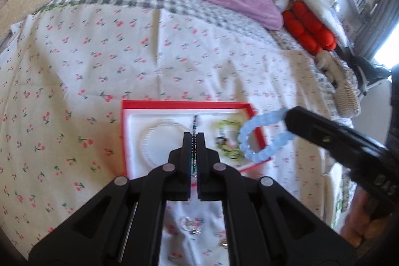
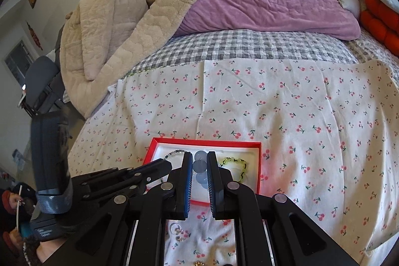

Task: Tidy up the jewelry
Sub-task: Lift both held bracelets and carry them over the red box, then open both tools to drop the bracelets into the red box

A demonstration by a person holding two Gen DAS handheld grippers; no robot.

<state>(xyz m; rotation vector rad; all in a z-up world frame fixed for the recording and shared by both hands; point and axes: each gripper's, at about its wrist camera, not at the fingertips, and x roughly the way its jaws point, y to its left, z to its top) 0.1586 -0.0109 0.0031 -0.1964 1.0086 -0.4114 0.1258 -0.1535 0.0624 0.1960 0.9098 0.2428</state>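
Item: pale blue bead bracelet (image 1: 261, 138), translucent round beads, pinched in my right gripper (image 2: 199, 167) above the red tray (image 1: 185, 104) on the cherry-print cloth (image 1: 74, 61). My left gripper (image 1: 194, 141) is clamped on a thin dark beaded chain (image 1: 194, 148) over the tray's middle

Small trinkets (image 2: 178, 231) below the tray (image 2: 259, 166) blur beyond telling.

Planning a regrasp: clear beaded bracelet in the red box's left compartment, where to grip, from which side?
Come from above and pinch across the strand of the clear beaded bracelet on its left arc, one finger inside the loop, one outside. It lies flat on the white insert of the red box, so a side approach likely finds nothing to pinch.
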